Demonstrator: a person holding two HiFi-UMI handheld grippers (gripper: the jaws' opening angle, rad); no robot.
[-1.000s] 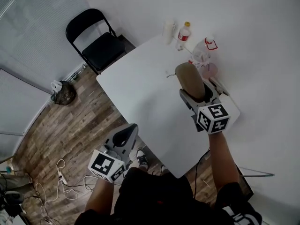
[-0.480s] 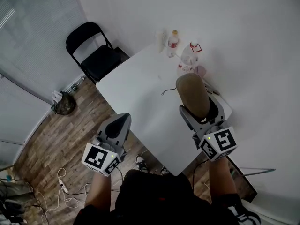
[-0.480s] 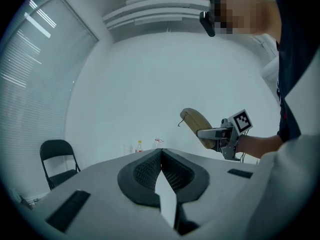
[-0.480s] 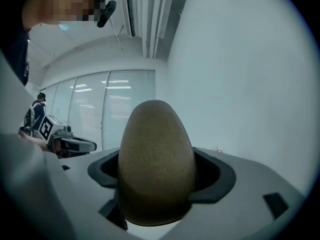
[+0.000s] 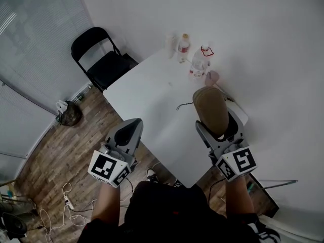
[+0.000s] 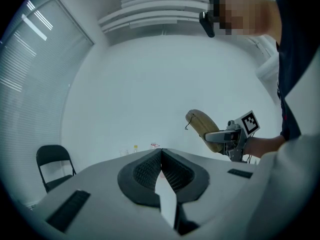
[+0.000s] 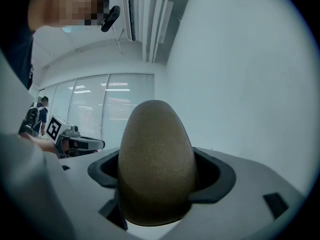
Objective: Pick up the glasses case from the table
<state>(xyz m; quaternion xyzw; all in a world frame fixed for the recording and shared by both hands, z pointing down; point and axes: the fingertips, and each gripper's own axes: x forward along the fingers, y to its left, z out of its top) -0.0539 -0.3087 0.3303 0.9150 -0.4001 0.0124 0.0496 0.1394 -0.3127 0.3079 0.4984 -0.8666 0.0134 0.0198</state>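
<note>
A tan, oval glasses case [image 5: 211, 110] with a thin dark cord hangs well above the white table [image 5: 147, 97], and my right gripper [image 5: 218, 124] is shut on it. In the right gripper view the glasses case [image 7: 156, 161] fills the space between the jaws and points up at the ceiling. The left gripper view shows the glasses case [image 6: 201, 124] from the side, held aloft. My left gripper [image 5: 130, 133] is shut on nothing, off the table's near-left edge over the floor; its jaws meet in the left gripper [image 6: 160, 160] view.
Two plastic bottles [image 5: 184, 47] and a cup stand at the table's far corner by the white wall. A black folding chair [image 5: 105, 59] stands beyond the table's left end. Cables and a dark bag [image 5: 70, 113] lie on the wooden floor.
The right gripper has drawn back toward me and risen with the glasses case. The left gripper has shifted slightly.
</note>
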